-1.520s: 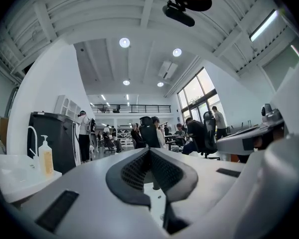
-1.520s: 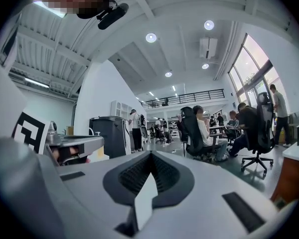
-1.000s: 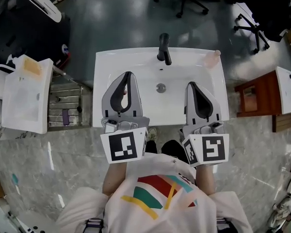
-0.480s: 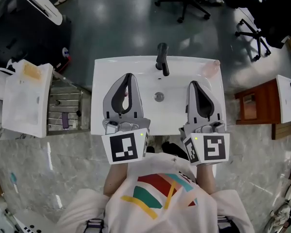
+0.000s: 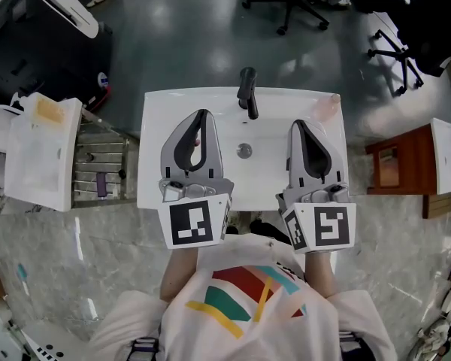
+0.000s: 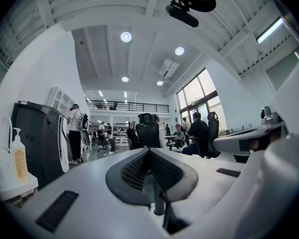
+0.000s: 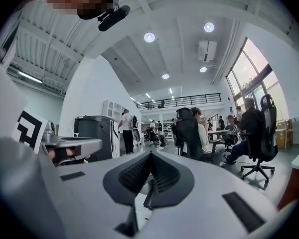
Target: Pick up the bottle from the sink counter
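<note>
Sink counter (image 5: 154,149): finished in plain glossy white.
Faucet (image 5: 247,92): coloured black.
Bottle (image 5: 328,108): tinted pale pink.
Left gripper (image 5: 201,116): shelled in grey, lined in black; its cube is patterned with black-and-white squares.
Right gripper (image 5: 297,126): coloured alike.
Shirt (image 5: 248,307): white, printed with red, teal and yellow bands.
Floor (image 5: 98,254): veined grey marble.
Side table (image 5: 406,153): stained reddish brown.

Indoor lighting is bright and even. In both gripper views it comes from round ceiling lamps (image 6: 125,36) and tall windows (image 6: 197,91). In the head view, soft glare patches lie on the dark floor (image 5: 210,51) and the white sink (image 5: 154,126) is nearly washed out. Both gripper views show strong fisheye curvature, black corners and a soft near foreground.
</note>
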